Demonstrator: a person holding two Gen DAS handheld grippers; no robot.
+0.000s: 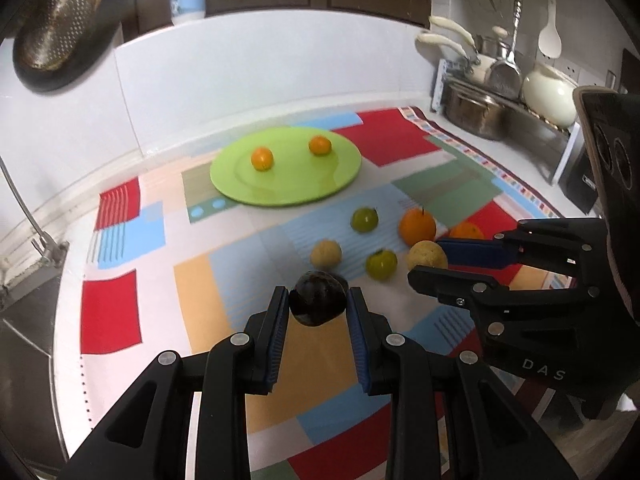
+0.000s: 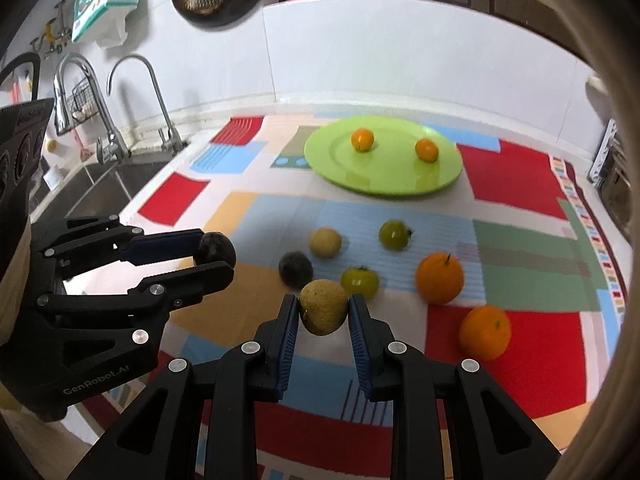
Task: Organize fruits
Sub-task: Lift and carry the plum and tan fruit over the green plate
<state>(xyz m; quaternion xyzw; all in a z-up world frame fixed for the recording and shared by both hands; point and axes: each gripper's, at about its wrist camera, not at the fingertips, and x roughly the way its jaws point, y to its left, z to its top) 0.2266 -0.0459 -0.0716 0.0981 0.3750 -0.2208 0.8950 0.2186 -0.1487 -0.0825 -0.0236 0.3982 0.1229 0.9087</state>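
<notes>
A dark fruit (image 1: 317, 299) is pinched in the left gripper (image 1: 318, 304), lifted off the patterned cloth (image 1: 132, 240) on the surface. A tan fruit (image 2: 324, 307) is pinched in the right gripper (image 2: 324, 312). At twelve o'clock a green plate (image 2: 400, 184) (holding two small oranges (image 2: 362, 139)) is seen.

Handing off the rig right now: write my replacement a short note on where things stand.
Left hand-held gripper: shut on a dark fruit, clear of the cloth.
Right hand-held gripper: shut on a tan fruit, also lifted.
Done: two small oranges on the green plate.
Left on the cloth: second dark fruit, second tan fruit, two green fruits, two big oranges.
</notes>
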